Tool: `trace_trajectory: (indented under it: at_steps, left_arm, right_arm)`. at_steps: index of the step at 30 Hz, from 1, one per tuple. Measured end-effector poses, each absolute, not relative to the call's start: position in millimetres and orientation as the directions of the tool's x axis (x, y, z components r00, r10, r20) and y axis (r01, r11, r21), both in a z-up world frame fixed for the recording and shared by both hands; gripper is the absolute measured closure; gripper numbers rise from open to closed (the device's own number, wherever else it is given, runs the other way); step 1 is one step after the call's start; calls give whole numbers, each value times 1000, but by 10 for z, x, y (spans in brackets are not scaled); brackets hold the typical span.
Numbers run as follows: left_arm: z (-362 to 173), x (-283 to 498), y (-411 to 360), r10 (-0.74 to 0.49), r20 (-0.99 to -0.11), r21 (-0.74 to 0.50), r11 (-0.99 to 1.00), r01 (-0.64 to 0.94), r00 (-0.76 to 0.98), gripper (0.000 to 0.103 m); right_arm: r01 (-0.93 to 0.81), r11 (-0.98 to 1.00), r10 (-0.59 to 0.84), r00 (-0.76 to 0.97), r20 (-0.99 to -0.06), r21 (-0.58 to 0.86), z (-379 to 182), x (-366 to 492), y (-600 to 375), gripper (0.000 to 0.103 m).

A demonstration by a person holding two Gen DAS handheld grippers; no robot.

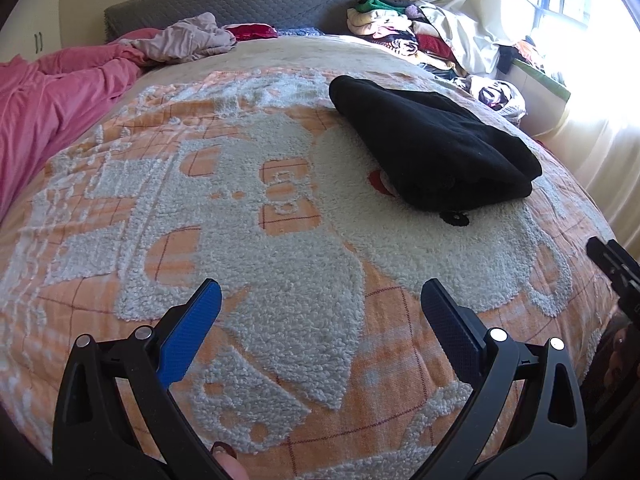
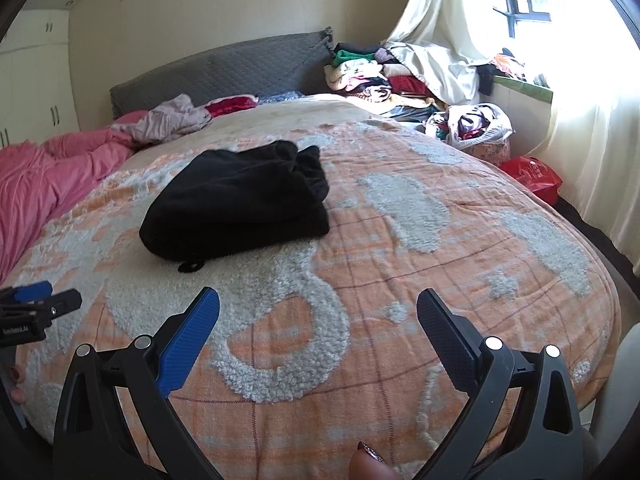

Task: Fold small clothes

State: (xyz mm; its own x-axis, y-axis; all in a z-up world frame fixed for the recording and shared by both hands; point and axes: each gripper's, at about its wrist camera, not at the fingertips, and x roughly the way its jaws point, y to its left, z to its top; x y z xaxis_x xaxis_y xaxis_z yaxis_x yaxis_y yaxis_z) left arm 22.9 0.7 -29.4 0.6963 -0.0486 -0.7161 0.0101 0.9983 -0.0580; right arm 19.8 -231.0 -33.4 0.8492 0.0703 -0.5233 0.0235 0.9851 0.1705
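bed covered by an orange-and-white fleece blanket [image 2: 400, 248] with a thin grid pattern. a folded black garment [image 2: 236, 204] lies on the blanket, a small black loop showing at its near edge. toward the headboard: a pink duvet [image 2: 52, 184] bunched on the left, a crumpled pale mauve cloth [image 2: 168, 120] and a red item [image 2: 230, 106] lying beside it.
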Motion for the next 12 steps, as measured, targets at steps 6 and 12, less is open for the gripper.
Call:
trace_trajectory:
  at_steps: [6, 12]
  left_arm:
    - [-120, 283, 705, 20, -716, -117, 982, -148, 698, 9]
    - [-5, 346, 2062, 274, -745, 18, 920, -392, 609, 9]
  right_arm:
    - [387, 914, -281, 820, -498, 123, 113, -236, -3521, 5]
    - [750, 661, -575, 533, -620, 32, -282, -694, -5060, 5]
